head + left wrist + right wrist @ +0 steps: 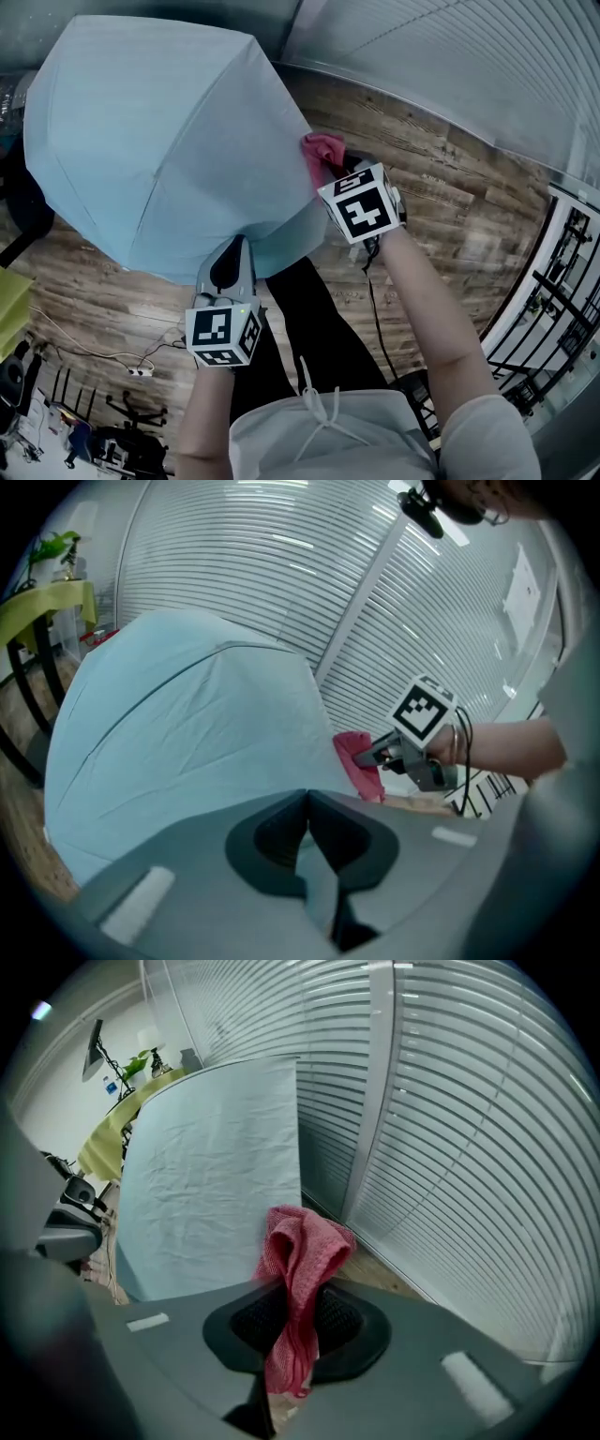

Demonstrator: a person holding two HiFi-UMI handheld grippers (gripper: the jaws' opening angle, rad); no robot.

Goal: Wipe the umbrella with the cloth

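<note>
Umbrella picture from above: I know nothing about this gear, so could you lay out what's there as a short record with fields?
umbrella: open, light blue, canopy over the wooden floor
cloth: pink, bunched, at the canopy's right edge
left gripper: shut on the umbrella's fabric rim
right gripper: shut on the cloth, which hangs through its jaws
background: slatted blinds
wiping: cloth is up against the canopy's edge; actual contact cannot be told

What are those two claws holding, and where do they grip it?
The right gripper pinches the pink cloth around its middle; the left gripper pinches the blue umbrella at its canopy edge.
</note>
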